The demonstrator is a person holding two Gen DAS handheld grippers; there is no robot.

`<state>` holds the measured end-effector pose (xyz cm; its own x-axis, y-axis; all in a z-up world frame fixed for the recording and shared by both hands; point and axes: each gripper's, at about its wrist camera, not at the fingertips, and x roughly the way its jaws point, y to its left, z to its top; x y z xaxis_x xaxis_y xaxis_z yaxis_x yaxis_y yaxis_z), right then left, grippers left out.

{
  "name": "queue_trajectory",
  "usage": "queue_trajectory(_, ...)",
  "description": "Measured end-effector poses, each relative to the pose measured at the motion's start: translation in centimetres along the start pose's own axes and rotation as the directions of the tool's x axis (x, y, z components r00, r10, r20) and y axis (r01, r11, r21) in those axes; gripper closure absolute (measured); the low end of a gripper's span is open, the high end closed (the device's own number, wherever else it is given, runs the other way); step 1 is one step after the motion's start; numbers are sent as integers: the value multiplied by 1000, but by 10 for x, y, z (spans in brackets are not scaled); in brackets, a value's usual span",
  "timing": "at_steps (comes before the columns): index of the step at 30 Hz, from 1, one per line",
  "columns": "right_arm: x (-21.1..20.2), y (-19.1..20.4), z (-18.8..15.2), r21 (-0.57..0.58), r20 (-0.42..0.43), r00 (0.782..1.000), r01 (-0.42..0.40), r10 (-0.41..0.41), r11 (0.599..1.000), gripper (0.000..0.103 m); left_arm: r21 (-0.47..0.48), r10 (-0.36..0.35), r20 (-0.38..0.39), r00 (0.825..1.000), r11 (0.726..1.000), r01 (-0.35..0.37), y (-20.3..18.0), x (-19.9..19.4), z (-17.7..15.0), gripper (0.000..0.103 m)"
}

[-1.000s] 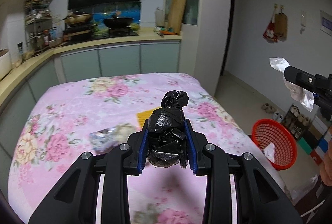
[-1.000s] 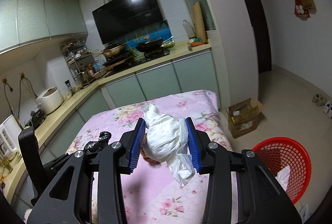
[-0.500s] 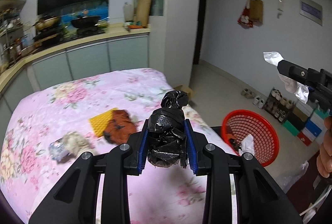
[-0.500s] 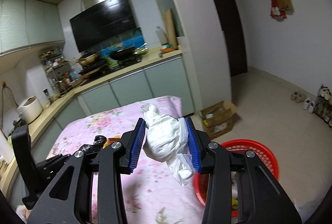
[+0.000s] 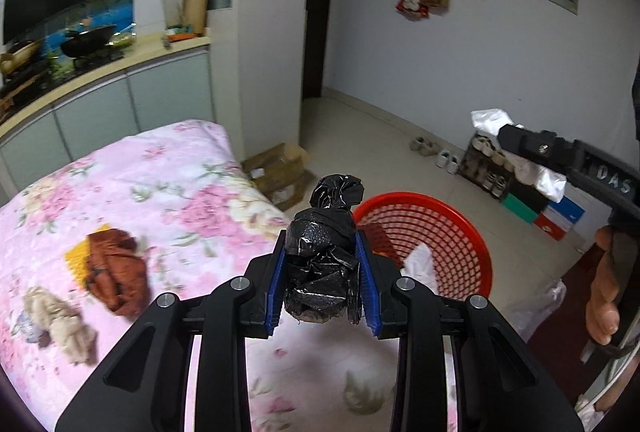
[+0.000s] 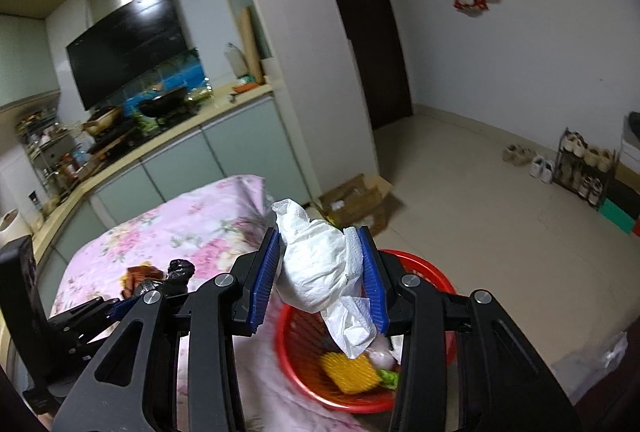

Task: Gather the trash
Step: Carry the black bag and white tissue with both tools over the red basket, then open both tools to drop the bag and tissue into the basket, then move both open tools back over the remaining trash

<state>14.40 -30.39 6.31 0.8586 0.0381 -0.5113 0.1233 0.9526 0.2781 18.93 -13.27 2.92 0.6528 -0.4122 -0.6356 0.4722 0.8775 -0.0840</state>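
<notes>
My left gripper (image 5: 322, 286) is shut on a crumpled black plastic bag (image 5: 322, 264), held above the table's right edge, just left of a red mesh basket (image 5: 460, 232) on the floor. My right gripper (image 6: 320, 282) is shut on a crumpled white tissue (image 6: 320, 268), held over the red basket (image 6: 304, 372), which holds a yellow piece (image 6: 352, 372) and other scraps. The right gripper also shows in the left wrist view (image 5: 532, 152), and the left gripper with the black bag in the right wrist view (image 6: 168, 280).
A table with a pink floral cloth (image 5: 160, 192) carries a brown wrapper (image 5: 114, 272) on a yellow piece and a beige wad (image 5: 60, 324). A cardboard box (image 5: 280, 168) sits on the floor beyond the table. A shoe rack (image 6: 584, 160) stands by the wall.
Both grippers have swung right, away from the table toward the red basket. The right gripper now hangs over the basket. Both still hold their trash.
</notes>
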Motion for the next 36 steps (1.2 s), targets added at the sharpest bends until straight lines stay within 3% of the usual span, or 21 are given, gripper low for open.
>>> queue_trajectory(15, 43, -49, -14, 121, -124, 991, 72, -57, 990, 63, 45, -129, -130, 983, 990, 136, -45, 67, 4, 72)
queue_trajectory(17, 49, -55, -17, 138, -144, 988, 73, -53, 988, 60, 54, -131, -150, 980, 989, 141, -51, 77, 2, 71)
queue_trajectory(19, 53, -60, -20, 165, -155, 987, 72, -47, 984, 48, 54, -132, -171, 976, 988, 143, -54, 87, 1, 70)
queue_trajectory(22, 54, -69, -23, 204, -153, 987, 76, -44, 976, 35, 65, -123, -181, 976, 989, 136, -59, 95, -2, 58)
queue_trajectory(26, 54, -73, -22, 215, -160, 986, 77, -42, 974, 32, 68, -115, -175, 978, 989, 128, -61, 98, -5, 35)
queue_trajectory(30, 50, -73, -20, 224, -149, 988, 76, -43, 972, 31, 61, -108, -175, 979, 991, 120, -60, 97, -6, 27)
queue_trajectory(36, 39, -68, -16, 208, -113, 992, 77, -54, 975, 31, 38, -61, -125, 990, 997, 67, -42, 75, -2, 23)
